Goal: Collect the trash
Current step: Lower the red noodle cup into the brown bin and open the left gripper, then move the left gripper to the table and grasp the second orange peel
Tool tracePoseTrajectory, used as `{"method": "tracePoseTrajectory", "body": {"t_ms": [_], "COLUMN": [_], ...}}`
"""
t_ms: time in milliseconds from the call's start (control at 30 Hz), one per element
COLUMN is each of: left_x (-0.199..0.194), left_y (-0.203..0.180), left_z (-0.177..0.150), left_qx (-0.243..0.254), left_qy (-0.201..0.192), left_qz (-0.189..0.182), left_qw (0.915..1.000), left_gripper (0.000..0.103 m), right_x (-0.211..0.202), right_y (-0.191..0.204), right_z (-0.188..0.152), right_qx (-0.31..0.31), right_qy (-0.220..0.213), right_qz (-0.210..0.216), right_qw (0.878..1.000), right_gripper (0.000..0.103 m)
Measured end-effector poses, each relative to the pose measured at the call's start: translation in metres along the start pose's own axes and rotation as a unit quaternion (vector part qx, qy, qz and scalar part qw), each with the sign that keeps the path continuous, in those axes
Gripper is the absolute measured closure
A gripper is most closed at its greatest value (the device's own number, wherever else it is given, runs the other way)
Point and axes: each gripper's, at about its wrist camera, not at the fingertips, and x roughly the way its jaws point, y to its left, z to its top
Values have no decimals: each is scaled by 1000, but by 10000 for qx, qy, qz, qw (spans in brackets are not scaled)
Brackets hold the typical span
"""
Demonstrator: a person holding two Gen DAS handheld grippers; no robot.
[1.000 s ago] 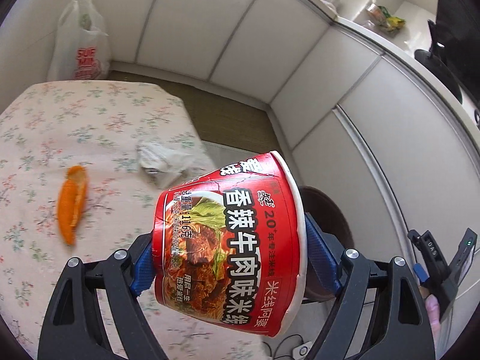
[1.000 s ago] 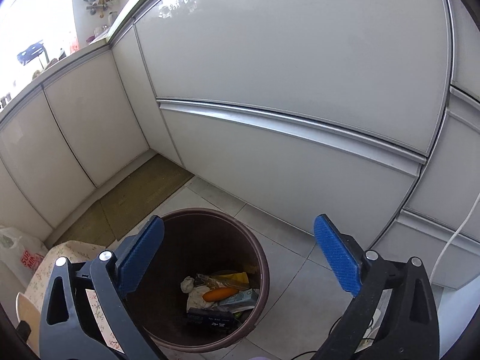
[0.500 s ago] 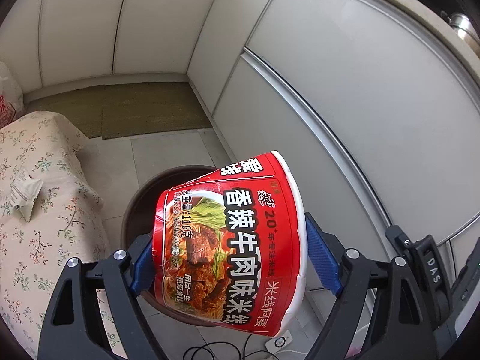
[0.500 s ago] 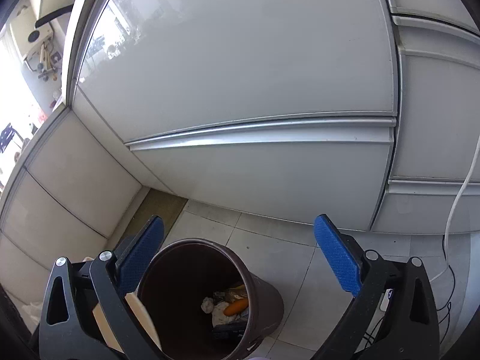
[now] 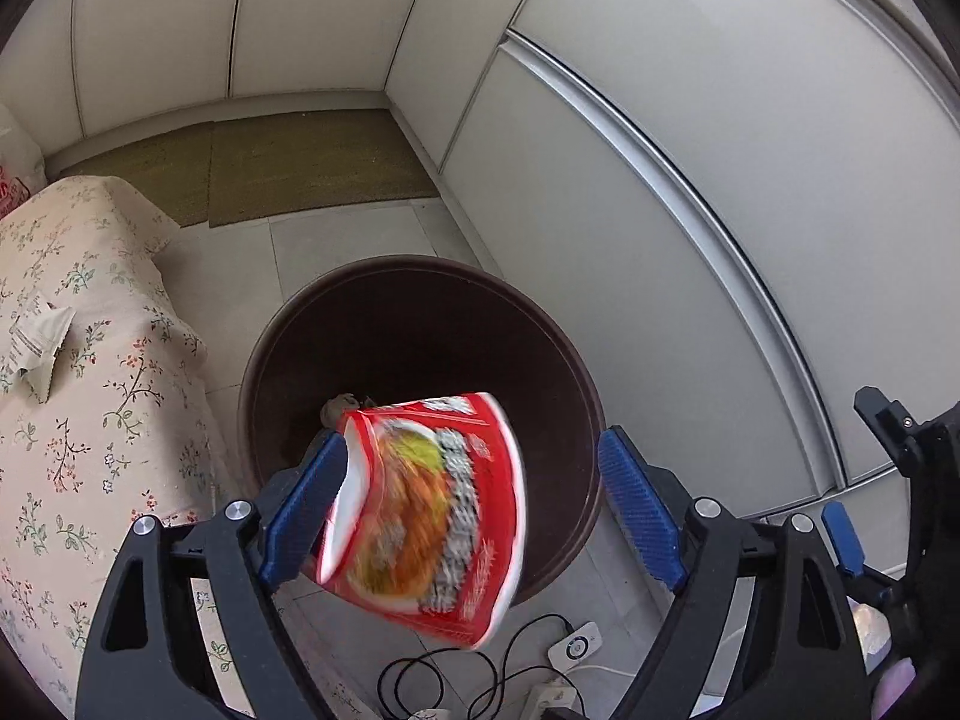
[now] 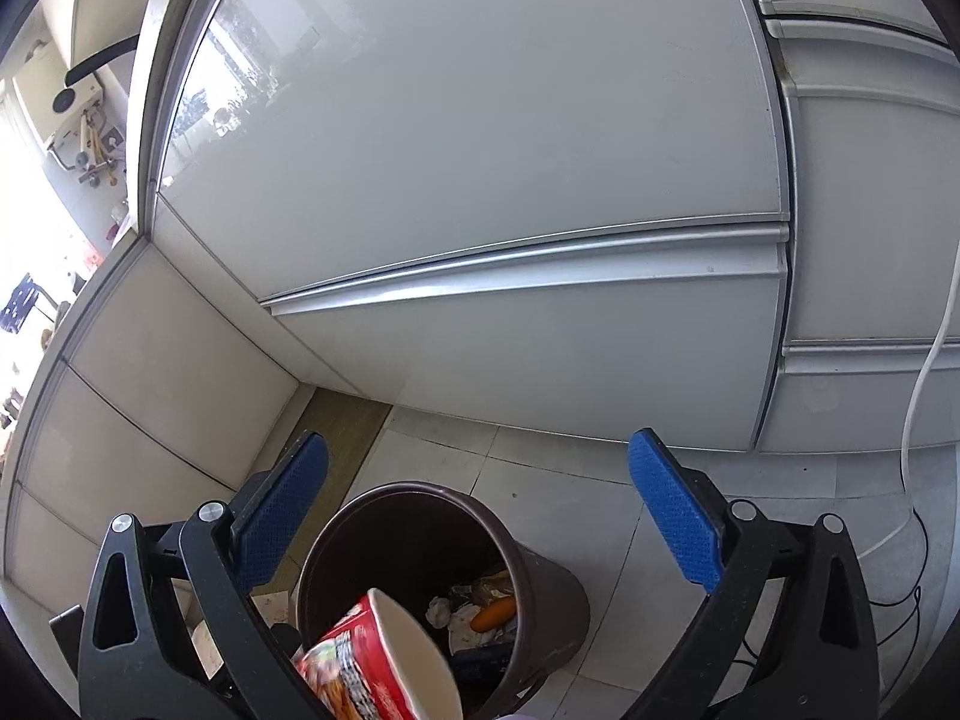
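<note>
A red instant-noodle cup [image 5: 426,510] is blurred and loose in the air between the open jaws of my left gripper [image 5: 474,516], above the dark brown trash bin [image 5: 564,360]. The cup touches or nearly touches the left pad [image 5: 306,498] and stands apart from the right pad. In the right wrist view the cup [image 6: 372,660] hangs over the bin's rim [image 6: 540,552], which holds several pieces of trash. My right gripper [image 6: 480,510] is open and empty above the bin.
A table with a floral cloth [image 5: 72,420] stands left of the bin, with a crumpled paper [image 5: 36,348] on it. White cabinet doors [image 5: 690,210] stand close behind the bin. Cables and a power strip [image 5: 564,654] lie on the tiled floor.
My left gripper has opened and let go of the noodle cup, which tips and falls toward the bin. The left gripper swung from the table to over the bin.
</note>
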Motion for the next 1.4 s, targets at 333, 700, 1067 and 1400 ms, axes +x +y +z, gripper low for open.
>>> {"method": "tracePoseTrajectory", "body": {"t_ms": [333, 700, 1067, 1400], "left_x": [-57, -90, -86, -72], "left_y": [64, 242, 367, 375], "left_z": [5, -23, -69, -75], "left_qx": [-420, -1672, -2808, -2549], "left_qy": [-503, -495, 140, 313], "left_qz": [543, 2577, 2641, 2788], "left_qw": [9964, 9504, 9226, 9254], "left_gripper": [15, 15, 15, 31], "right_x": [0, -6, -11, -13], "right_y": [26, 94, 157, 189], "right_z": [-12, -60, -111, -145], "right_qx": [-344, -1427, -2389, -2914], "right_qy": [147, 517, 748, 915], "right_qz": [153, 522, 805, 942], "right_qw": [9992, 9870, 9648, 9475], "right_gripper": [7, 7, 7, 7]}}
